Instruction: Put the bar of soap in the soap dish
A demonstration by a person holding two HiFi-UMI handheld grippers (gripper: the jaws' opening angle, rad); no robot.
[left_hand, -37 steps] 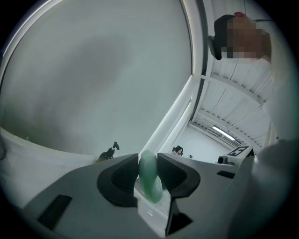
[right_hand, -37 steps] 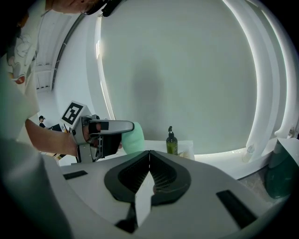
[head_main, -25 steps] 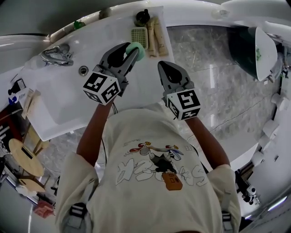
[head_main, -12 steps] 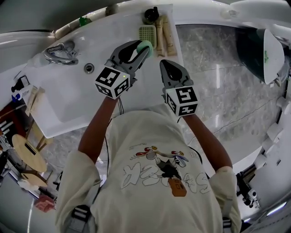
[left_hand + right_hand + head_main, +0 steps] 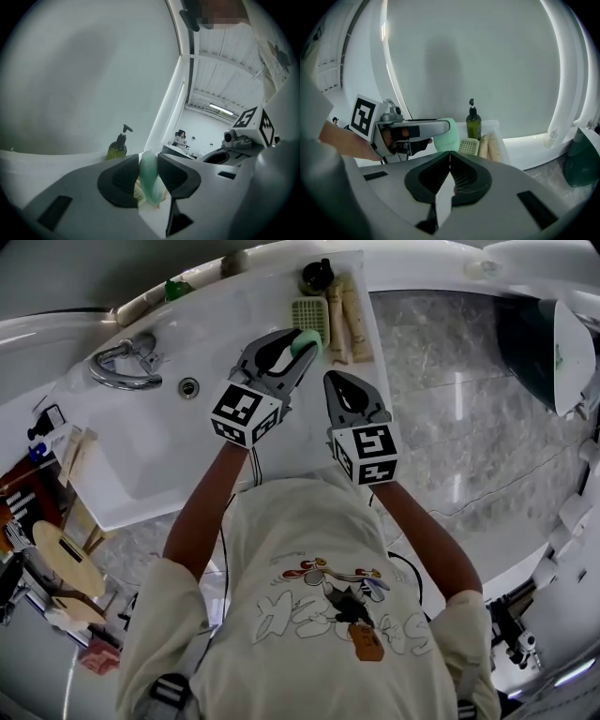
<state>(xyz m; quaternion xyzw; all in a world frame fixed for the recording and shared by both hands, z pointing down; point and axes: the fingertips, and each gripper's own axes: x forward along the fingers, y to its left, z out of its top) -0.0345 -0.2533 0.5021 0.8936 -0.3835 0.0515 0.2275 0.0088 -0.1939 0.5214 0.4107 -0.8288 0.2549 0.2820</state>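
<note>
My left gripper [image 5: 302,343] is shut on a pale green bar of soap [image 5: 305,341], held on edge between its jaws [image 5: 149,180]. It hovers just short of the ribbed green soap dish [image 5: 308,312] at the back of the white sink counter [image 5: 225,371]. From the right gripper view the soap [image 5: 446,135] sits just left of the dish [image 5: 468,146]. My right gripper [image 5: 338,395] is shut with nothing in it, beside and slightly behind the left one [image 5: 449,157].
A dark pump bottle [image 5: 317,276] stands behind the dish, with two beige tubes [image 5: 346,306] to its right. A chrome tap [image 5: 122,362] and drain [image 5: 188,387] lie at the left over the basin. Marble floor [image 5: 459,409] spreads to the right.
The left gripper has carried the soap further toward the back right, closer to the soap dish. The right gripper has stayed shut and shifted slightly left.
</note>
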